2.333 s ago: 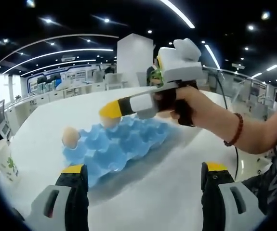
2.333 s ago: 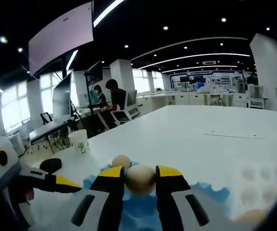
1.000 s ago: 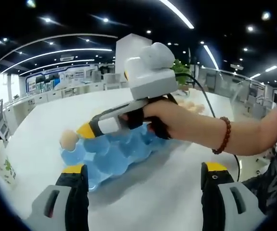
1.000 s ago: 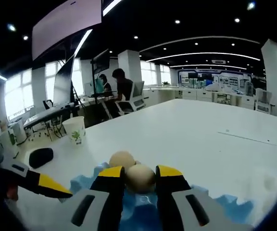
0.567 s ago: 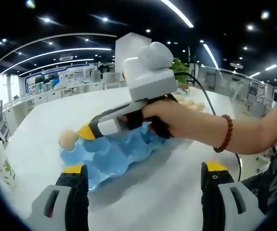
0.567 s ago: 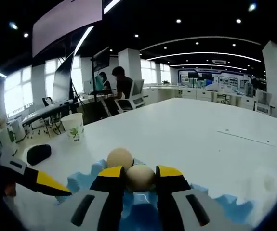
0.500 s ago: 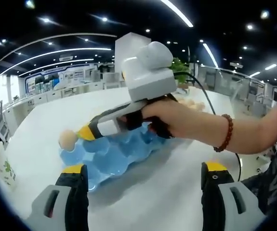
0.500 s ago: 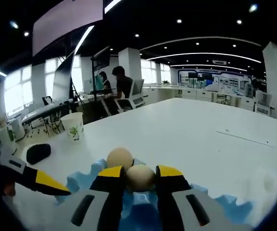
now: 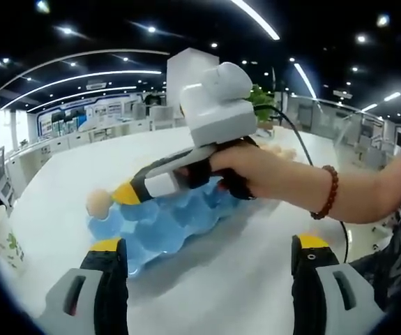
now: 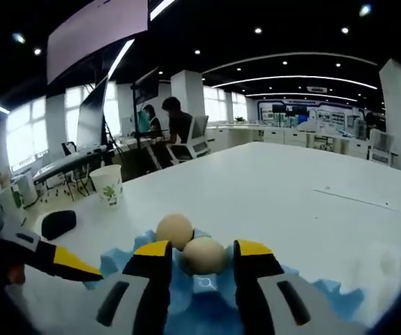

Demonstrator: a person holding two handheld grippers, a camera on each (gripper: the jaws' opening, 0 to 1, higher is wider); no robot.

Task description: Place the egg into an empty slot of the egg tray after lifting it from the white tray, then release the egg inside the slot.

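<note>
In the right gripper view my right gripper (image 10: 203, 250) stands open, its yellow-tipped jaws a little apart from the tan egg (image 10: 203, 255) on either side. That egg sits in a slot of the blue egg tray (image 10: 326, 296), just in front of a second egg (image 10: 174, 229). The left gripper view shows the right gripper (image 9: 127, 193), held by a person's hand (image 9: 256, 174), tipped down over the egg tray (image 9: 165, 227) beside the corner egg (image 9: 97, 204). My left gripper (image 9: 209, 244) hangs open above the white table, short of the tray, with nothing between its jaws.
A paper cup (image 10: 107, 184) and a black object (image 10: 57, 225) stand on the table beyond the tray. The left gripper's yellow tip (image 10: 67, 262) shows at the left. Some eggs (image 9: 278, 149) lie behind the hand. People sit at desks (image 10: 176, 129) far off.
My right gripper's jaws have parted and let go of the egg, which now rests in the tray slot. The left gripper has stayed still and open.
</note>
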